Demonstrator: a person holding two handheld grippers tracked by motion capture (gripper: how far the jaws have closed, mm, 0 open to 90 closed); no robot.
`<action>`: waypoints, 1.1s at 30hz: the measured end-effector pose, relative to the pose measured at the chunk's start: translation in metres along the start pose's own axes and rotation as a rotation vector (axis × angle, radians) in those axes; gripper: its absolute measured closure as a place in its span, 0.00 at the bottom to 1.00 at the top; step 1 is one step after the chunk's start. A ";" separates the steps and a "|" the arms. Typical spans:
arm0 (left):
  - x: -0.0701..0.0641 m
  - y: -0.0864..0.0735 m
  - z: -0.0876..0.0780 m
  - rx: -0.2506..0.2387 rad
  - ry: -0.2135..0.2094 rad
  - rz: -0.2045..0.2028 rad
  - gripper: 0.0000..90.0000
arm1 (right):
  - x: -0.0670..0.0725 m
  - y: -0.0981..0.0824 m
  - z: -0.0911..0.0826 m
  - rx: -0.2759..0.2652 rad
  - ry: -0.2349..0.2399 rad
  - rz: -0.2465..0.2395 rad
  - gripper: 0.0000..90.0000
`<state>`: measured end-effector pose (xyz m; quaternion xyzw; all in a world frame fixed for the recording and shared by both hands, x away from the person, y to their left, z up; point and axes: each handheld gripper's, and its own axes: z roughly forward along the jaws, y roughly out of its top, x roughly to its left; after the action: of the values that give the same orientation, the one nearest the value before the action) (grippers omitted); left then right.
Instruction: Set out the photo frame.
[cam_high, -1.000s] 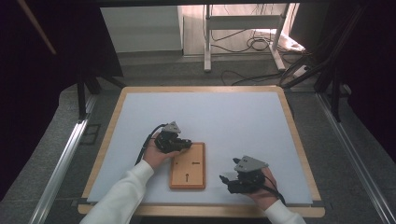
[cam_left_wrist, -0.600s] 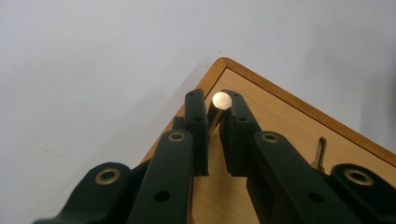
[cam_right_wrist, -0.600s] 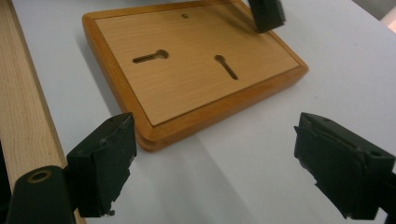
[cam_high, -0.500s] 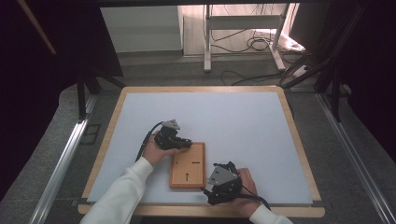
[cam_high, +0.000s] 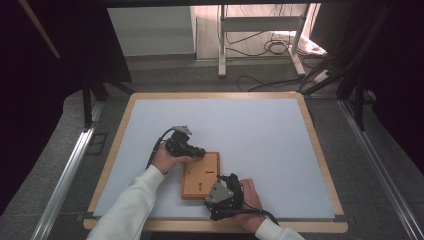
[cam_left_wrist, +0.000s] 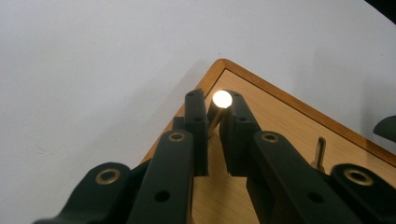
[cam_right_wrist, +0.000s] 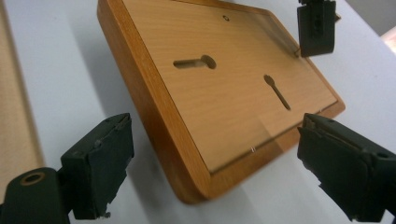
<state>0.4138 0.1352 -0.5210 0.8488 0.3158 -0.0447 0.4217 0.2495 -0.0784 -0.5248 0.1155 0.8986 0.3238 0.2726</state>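
Your left gripper (cam_left_wrist: 212, 135) clamps the small brass peg (cam_left_wrist: 219, 105). The flat wooden board (cam_high: 201, 174) looks stiff and light. Your right gripper (cam_right_wrist: 210, 172) is spread wide, so grip its near edge.

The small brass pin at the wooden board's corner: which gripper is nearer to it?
Left. The left gripper is shut on the brass pin at the wooden board's far corner. The right gripper stands open at the board's near end.

A white stand (cam_high: 260, 37) (cables (cam_high: 272, 47) beneath) behind the table (cam_high: 320, 150).
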 end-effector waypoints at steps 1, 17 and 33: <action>0.001 0.000 0.000 0.000 -0.006 -0.004 0.92 | 0.001 0.001 0.002 0.004 -0.013 -0.009 0.12; -0.005 0.000 0.000 -0.013 0.086 0.045 0.94 | 0.003 0.010 -0.001 -0.044 -0.150 -0.118 0.34; -0.003 -0.008 -0.024 -0.076 0.153 0.026 0.69 | -0.015 0.022 -0.015 -0.073 -0.171 -0.127 0.54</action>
<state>0.4024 0.1553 -0.5107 0.8370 0.3374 0.0377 0.4291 0.2546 -0.0753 -0.4953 0.0753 0.8652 0.3275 0.3723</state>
